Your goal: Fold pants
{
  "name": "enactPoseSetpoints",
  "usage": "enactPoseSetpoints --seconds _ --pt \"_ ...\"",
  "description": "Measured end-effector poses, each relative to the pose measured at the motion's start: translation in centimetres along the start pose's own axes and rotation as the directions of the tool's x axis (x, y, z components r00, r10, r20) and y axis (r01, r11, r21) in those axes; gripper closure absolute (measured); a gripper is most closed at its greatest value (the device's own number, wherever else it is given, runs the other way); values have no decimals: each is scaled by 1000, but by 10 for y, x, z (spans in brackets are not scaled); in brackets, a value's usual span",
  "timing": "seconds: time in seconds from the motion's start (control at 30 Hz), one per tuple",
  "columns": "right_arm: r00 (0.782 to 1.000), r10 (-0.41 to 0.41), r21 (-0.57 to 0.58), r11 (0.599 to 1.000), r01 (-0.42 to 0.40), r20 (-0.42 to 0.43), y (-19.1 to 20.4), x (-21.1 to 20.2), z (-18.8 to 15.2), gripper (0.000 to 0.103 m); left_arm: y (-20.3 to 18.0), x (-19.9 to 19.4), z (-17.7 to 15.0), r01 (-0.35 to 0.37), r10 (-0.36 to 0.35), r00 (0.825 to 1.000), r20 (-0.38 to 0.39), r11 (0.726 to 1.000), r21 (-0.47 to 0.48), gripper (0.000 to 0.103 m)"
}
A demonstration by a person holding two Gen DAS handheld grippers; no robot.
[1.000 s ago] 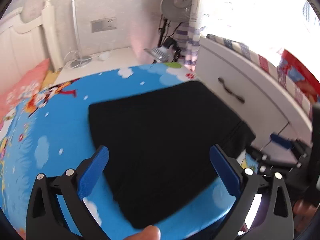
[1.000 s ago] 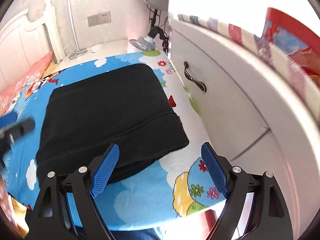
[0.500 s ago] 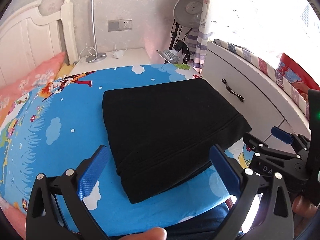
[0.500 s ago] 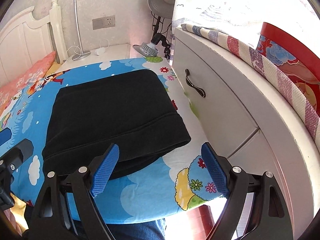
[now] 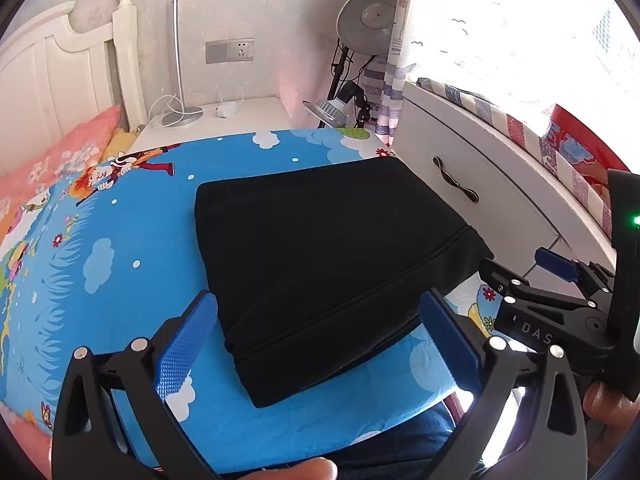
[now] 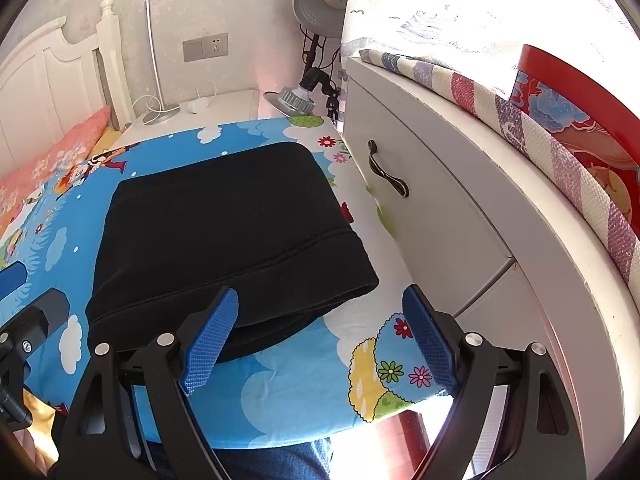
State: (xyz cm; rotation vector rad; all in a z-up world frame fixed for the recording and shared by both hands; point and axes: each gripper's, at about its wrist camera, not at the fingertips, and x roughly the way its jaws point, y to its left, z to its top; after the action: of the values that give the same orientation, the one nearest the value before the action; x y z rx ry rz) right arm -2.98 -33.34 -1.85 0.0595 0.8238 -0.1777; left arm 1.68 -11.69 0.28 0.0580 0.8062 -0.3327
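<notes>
Both tools backing off since before; left tool (image 5: 318,340) and right tool (image 6: 320,338) are hanging spread, empty, pants (image 5: 332,256) looking fully folded on the bed (image 5: 120,264).

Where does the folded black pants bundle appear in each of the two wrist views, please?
Left wrist view: folded black pants sit centre frame on the blue bedsheet, between the open left gripper fingers.
Right wrist view: pants lie left of centre, behind the open right gripper.
Shared landmark: the drawer handle.

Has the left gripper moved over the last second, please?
Yes. The left gripper has pulled back from the folded black pants: they and the wall socket now sit further away in its view.
</notes>
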Motion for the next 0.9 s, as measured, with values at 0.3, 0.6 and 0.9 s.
enactPoseSetpoints --seconds 0.3,0.6,0.9 --pt "1000 5 -2 1000 -5 2 0 -1 1 22 1 2 1 -5 5 1000 -2 1000 1 2" --pt "1000 4 -3 1000 -4 2 0 -2 1 22 0 2 0 -6 6 1000 2 1000 5 2" --pt "1000 5 -1 1000 -5 2 0 -1 1 22 0 2 0 -5 5 1000 -1 1000 3 2"
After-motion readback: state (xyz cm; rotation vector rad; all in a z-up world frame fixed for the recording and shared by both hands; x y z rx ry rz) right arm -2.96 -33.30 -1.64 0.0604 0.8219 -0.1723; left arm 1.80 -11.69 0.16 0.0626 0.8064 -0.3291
